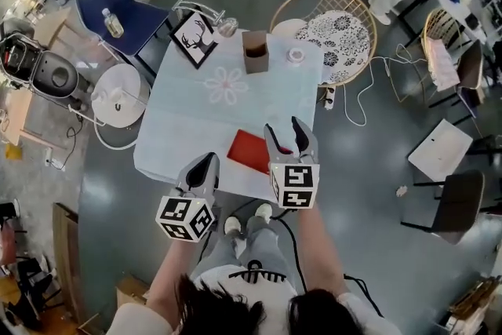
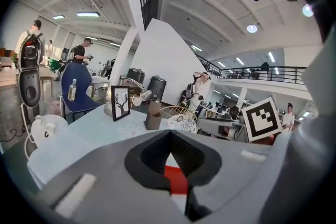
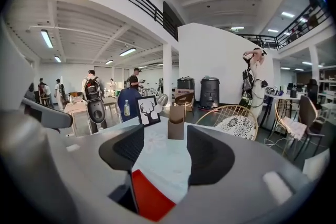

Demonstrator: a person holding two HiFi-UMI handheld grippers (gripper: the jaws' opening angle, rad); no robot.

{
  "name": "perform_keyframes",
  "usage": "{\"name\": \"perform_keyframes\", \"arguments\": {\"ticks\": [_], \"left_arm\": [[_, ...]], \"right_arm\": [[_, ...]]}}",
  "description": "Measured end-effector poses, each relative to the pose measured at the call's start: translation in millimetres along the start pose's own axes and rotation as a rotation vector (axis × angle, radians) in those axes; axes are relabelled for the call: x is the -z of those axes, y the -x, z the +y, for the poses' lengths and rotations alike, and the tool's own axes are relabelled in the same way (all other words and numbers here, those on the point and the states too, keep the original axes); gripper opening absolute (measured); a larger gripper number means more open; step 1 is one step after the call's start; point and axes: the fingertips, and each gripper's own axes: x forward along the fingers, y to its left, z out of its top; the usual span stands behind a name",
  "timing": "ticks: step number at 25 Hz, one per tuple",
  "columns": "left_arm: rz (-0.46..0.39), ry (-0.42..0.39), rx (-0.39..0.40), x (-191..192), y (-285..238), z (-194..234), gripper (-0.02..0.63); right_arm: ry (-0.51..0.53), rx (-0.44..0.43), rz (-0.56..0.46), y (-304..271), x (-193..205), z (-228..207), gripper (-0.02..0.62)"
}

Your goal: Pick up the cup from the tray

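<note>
A flat red tray lies near the front edge of the pale blue table, and nothing stands on it. A brown square open-topped container is at the far side, with a small white round thing to its right. My right gripper is open, hovering just right of the tray, which shows below its jaws, with the brown container straight ahead. My left gripper is shut and empty at the table's front edge, left of the tray.
A framed deer picture and a small lamp stand at the table's far left corner. A wicker chair is behind on the right, a blue chair with a bottle and a white round stool on the left.
</note>
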Motion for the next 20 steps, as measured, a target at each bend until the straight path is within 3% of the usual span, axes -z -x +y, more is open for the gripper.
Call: {"name": "perform_keyframes", "arguments": {"ticks": [6, 10, 14, 20], "left_arm": [[-0.045, -0.022, 0.058, -17, 17, -9, 0.0], [-0.049, -0.048, 0.098, -15, 34, -17, 0.0], [-0.097, -0.049, 0.135, -26, 46, -27, 0.0], [-0.109, -0.036, 0.145, -24, 68, -25, 0.0]], "right_arm": [[0.032, 0.053, -0.05, 41, -28, 17, 0.24], [0.047, 0.104, -0.078, 76, -31, 36, 0.034], [0.074, 0.136, -0.091, 102, -36, 48, 0.026], [0.026, 0.179, -0.097, 138, -34, 61, 0.025]]}}
